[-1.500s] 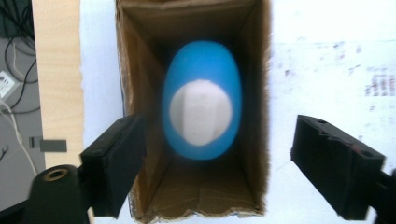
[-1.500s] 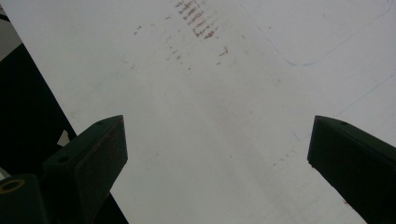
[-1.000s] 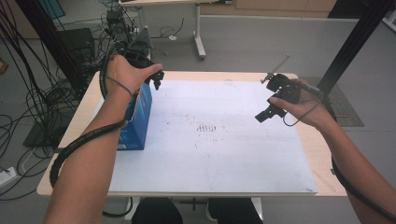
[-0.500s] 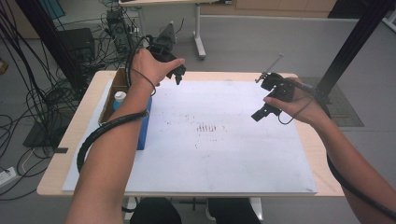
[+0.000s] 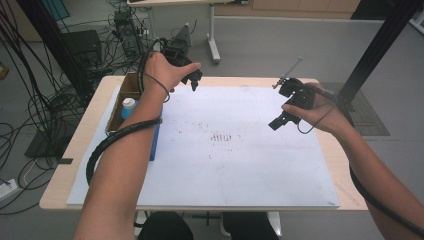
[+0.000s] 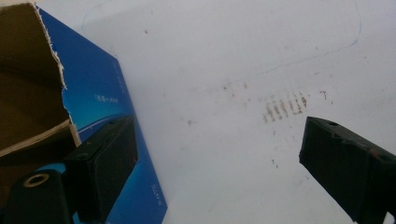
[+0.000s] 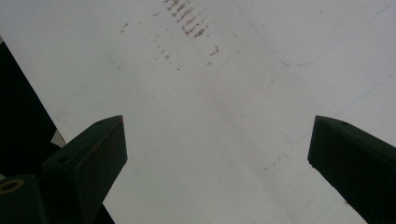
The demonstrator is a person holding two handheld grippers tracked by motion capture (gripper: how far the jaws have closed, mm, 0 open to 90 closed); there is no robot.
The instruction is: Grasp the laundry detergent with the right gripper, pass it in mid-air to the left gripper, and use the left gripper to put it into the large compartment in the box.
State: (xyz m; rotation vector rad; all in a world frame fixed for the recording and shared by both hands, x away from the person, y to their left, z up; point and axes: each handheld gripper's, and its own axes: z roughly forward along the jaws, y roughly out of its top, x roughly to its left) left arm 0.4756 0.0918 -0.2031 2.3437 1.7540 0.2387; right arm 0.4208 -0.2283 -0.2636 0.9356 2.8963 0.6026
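My left gripper (image 5: 193, 81) hangs over the far left part of the white sheet (image 5: 240, 170), held from above by a hand. In the left gripper view its jaws (image 6: 215, 135) stand wide apart with nothing between them, above the sheet beside the blue box (image 6: 100, 93). My right gripper (image 5: 276, 123) hovers over the sheet's right side. In the right gripper view, bare sheet lies between its open jaws (image 7: 217, 126).
An open blue cardboard box (image 5: 154, 142) stands at the table's left edge with a white-capped bottle (image 5: 129, 103) inside. Brown smudges (image 5: 225, 137) mark the sheet's middle. A black post (image 5: 380, 45) rises at the far right. Cables and equipment lie on the floor beyond the table.
The left hand has moved from above the blue box to the right and farther away, over the sheet's far edge, uncovering the box and bottle. The right hand has stayed in place.
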